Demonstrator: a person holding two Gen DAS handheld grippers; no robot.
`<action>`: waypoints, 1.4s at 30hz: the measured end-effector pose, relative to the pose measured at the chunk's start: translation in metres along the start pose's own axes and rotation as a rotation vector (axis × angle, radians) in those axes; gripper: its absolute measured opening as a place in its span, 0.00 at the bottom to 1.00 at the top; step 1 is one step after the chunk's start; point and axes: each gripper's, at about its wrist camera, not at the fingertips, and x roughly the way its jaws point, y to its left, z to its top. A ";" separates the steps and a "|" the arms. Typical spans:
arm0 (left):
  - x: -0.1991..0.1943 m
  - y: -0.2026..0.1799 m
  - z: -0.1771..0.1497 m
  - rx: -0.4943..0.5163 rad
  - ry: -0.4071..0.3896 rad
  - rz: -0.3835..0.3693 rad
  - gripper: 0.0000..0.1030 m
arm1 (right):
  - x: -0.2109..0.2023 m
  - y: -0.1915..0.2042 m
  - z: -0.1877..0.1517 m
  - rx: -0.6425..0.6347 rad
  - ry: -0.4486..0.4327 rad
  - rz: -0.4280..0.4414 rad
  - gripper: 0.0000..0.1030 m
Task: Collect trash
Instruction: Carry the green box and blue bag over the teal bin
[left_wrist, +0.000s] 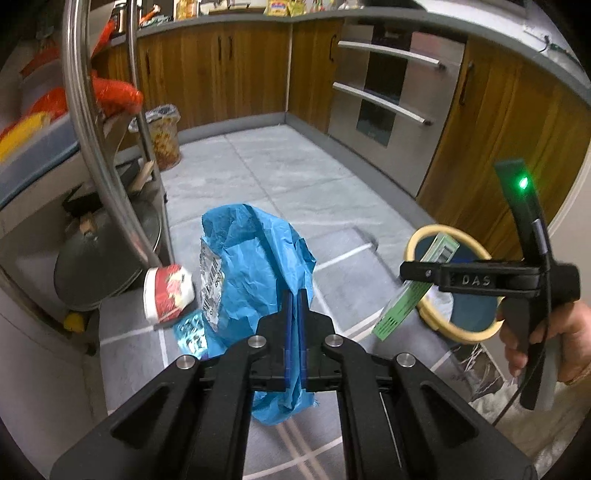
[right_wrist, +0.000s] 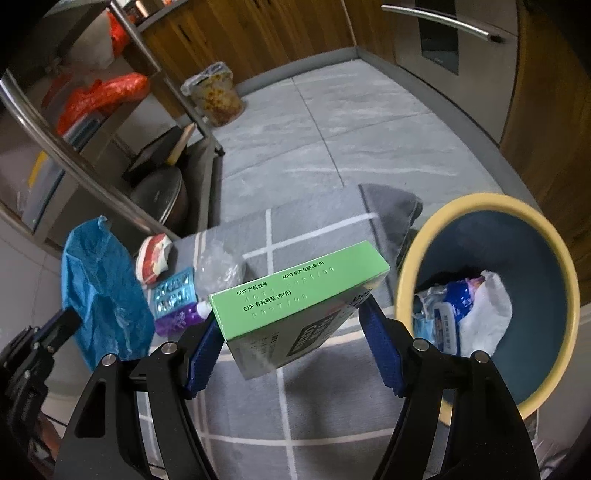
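Note:
My left gripper (left_wrist: 294, 295) is shut on a crumpled blue plastic bag (left_wrist: 258, 258) and holds it above the grey rug. My right gripper (right_wrist: 288, 321) is shut on a green carton (right_wrist: 295, 295), held in the air just left of the yellow-rimmed blue bin (right_wrist: 413, 258). The bin holds several wrappers and a white bag (right_wrist: 484, 314). In the left wrist view the carton (left_wrist: 410, 295) hangs over the bin's rim (left_wrist: 417, 236). On the rug lie a red-and-white paper cup (left_wrist: 168, 291), a blister pack (right_wrist: 173, 291), a clear bag (right_wrist: 218, 269) and a purple tube (right_wrist: 177, 317).
A steel rack (left_wrist: 96, 147) with pots and red bags stands at the left. A lined patterned waste basket (left_wrist: 164, 136) stands by the wooden cabinets (left_wrist: 221, 66). An oven (left_wrist: 388, 99) is at the right. The grey rug (right_wrist: 314, 406) covers the tiled floor.

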 end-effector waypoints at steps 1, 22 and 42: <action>-0.002 -0.003 0.003 0.000 -0.011 -0.008 0.02 | -0.003 -0.003 0.001 0.006 -0.006 0.001 0.71; -0.005 -0.078 0.036 0.092 -0.113 -0.104 0.02 | -0.079 -0.074 0.021 0.132 -0.176 0.003 0.71; 0.025 -0.164 0.048 0.198 -0.107 -0.196 0.02 | -0.110 -0.143 0.028 0.140 -0.230 -0.148 0.71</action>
